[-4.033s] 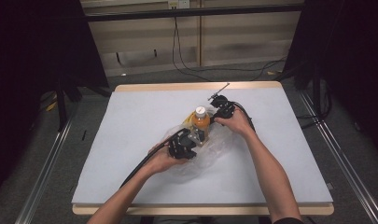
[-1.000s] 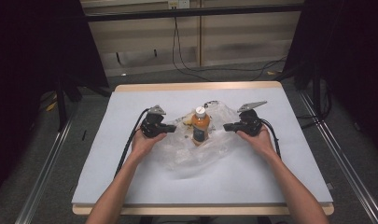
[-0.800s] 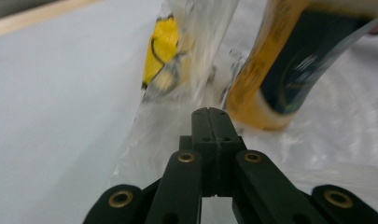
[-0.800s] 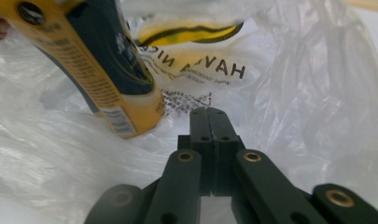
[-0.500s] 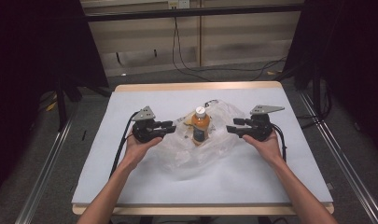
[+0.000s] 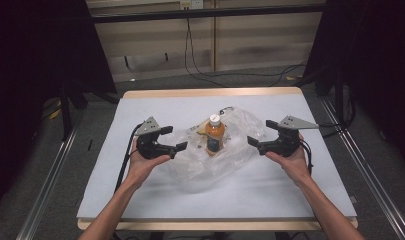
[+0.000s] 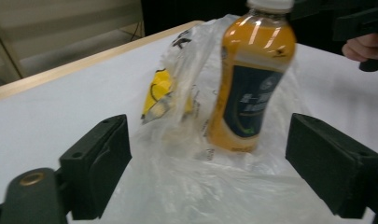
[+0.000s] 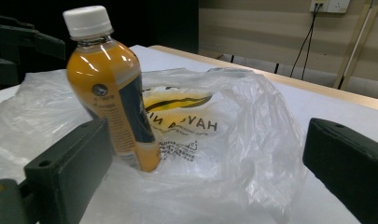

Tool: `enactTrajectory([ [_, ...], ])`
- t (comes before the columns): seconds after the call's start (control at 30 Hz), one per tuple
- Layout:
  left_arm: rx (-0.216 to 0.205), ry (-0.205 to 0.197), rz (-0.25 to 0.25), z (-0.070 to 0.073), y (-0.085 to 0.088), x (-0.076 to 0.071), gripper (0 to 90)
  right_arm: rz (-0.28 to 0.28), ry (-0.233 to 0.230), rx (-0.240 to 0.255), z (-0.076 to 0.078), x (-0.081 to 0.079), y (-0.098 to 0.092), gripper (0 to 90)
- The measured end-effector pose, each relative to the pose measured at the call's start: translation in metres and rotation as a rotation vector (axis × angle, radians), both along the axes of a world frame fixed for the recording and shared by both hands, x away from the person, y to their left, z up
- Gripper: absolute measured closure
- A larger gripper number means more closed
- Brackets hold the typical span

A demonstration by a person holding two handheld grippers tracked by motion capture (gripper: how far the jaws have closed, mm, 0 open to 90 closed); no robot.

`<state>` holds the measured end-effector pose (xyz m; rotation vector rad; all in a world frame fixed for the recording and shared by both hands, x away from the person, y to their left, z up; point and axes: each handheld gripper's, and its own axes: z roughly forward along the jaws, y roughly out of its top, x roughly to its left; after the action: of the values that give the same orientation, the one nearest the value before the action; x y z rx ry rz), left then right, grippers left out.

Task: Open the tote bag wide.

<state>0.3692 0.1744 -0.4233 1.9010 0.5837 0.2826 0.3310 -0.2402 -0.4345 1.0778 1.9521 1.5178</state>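
Since the previous frames, both grippers have drawn apart from the plastic bag [image 6: 217,150]. The left gripper [image 6: 176,139] and right gripper [image 6: 260,141] have just been opening; jaws spread, nothing between them. The orange bottle [image 6: 214,136] stands upright on the bag at table [image 6: 140,200] centre. Bare tabletop surrounds the bag on all sides.

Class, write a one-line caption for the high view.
Two open tongs, left and right, flank an upright orange bottle on a clear plastic bag.
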Motion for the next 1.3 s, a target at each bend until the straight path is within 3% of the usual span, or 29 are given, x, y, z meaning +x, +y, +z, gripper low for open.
enactTrajectory([
  [0.27,-0.011,-0.031,0.001,-0.001,0.011,-0.022,3.5,-0.041,-0.016,0.022,0.006,-0.026,-0.016,0.1],
  [0.33,-0.018,-0.018,-0.005,-0.001,0.015,-0.027,3.7,-0.041,-0.021,0.02,0.006,-0.035,-0.019,1.0],
  [0.4,-0.021,-0.047,-0.017,0.0,0.02,-0.032,2.7,-0.042,-0.032,0.01,0.005,-0.041,-0.021,1.1],
  [0.43,-0.023,-0.06,0.009,0.0,0.022,-0.035,2.2,-0.043,-0.033,0.014,0.004,-0.045,-0.023,1.2],
  [0.5,-0.056,-0.039,0.033,-0.002,0.029,-0.044,2.3,-0.066,-0.041,0.02,0.002,-0.055,-0.026,1.0],
  [0.6,-0.029,-0.067,0.066,-0.005,0.034,-0.051,2.3,-0.082,-0.046,0.022,0.002,-0.062,-0.028,0.7],
  [0.7,-0.067,-0.055,0.11,-0.009,0.043,-0.057,2.5,-0.09,-0.046,-0.017,-0.001,-0.068,-0.031,1.1],
  [0.77,-0.054,-0.078,0.131,-0.009,0.048,-0.062,2.5,-0.09,-0.032,0.004,-0.002,-0.073,-0.033,1.2],
  [0.93,-0.028,-0.078,0.125,-0.012,0.057,-0.073,2.7,-0.09,-0.032,0.005,-0.006,-0.09,-0.038,1.2],
  [1.03,-0.043,-0.066,0.107,-0.014,0.063,-0.08,2.7,-0.091,-0.028,0.007,-0.009,-0.097,-0.04,1.3],
  [1.1,-0.056,-0.036,0.111,-0.017,0.065,-0.084,2.5,-0.098,-0.019,0.021,-0.011,-0.102,-0.041,1.2],
  [1.2,-0.035,-0.043,0.134,-0.022,0.067,-0.092,2.3,-0.1,-0.011,0.02,-0.013,-0.111,-0.045,1.2],
  [1.3,-0.045,-0.038,0.13,-0.03,0.07,-0.098,2.2,-0.114,-0.01,0.032,-0.012,-0.12,-0.05,1.3],
])
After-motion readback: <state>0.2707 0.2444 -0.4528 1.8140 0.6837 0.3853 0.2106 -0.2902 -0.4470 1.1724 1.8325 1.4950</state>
